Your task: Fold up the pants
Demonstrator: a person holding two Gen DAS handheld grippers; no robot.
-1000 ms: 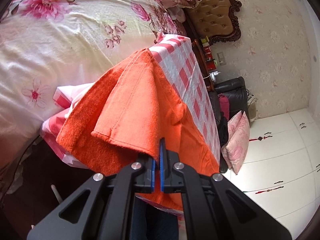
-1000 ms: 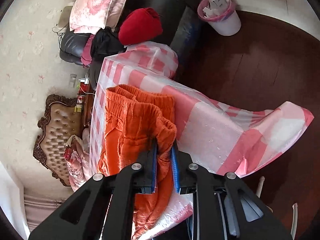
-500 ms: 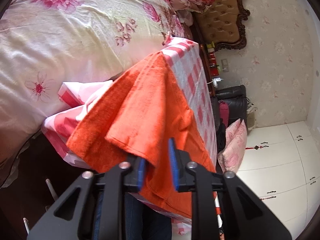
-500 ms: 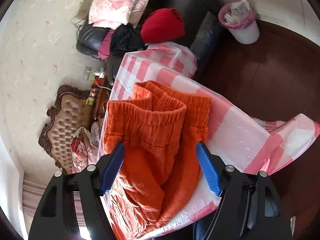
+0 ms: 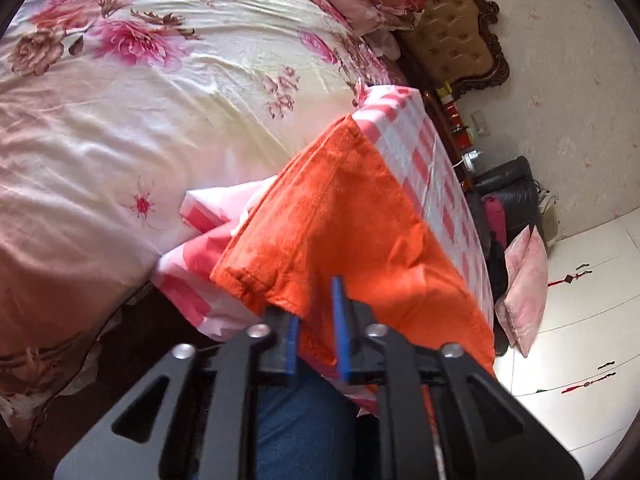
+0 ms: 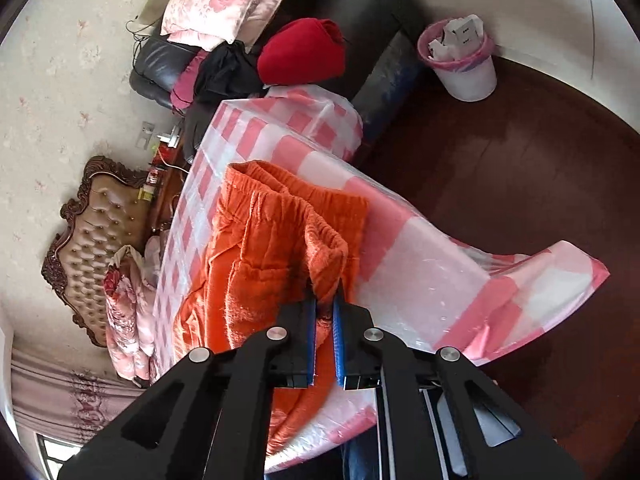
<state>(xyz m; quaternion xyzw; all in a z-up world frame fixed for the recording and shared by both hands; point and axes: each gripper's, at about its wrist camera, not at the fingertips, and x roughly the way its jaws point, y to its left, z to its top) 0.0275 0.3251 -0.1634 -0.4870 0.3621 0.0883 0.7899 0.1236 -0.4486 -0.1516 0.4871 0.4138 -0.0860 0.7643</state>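
The right gripper [image 6: 324, 308] has its jaws nearly closed, having just been closing, and they pinch a raised fold of the elastic waistband [image 6: 320, 236]; this grip lifts the waist end so it can be carried over in a fold. The left gripper [image 5: 316, 320] has jaws that have just been opening to a narrow gap; the hem edge of 1 leg [image 5: 256, 284] lies at the gap, against the left pad, and the pads do not appear to clamp it, so this end reads as released or about to be re-gripped. The orange pants [image 5: 344, 216] lie lengthwise on the surface, which is covered by a pink-and-white checked plastic cloth [image 6: 432, 264], the legs already doubled. A floral bed [image 5: 120, 100] stands beside the surface.
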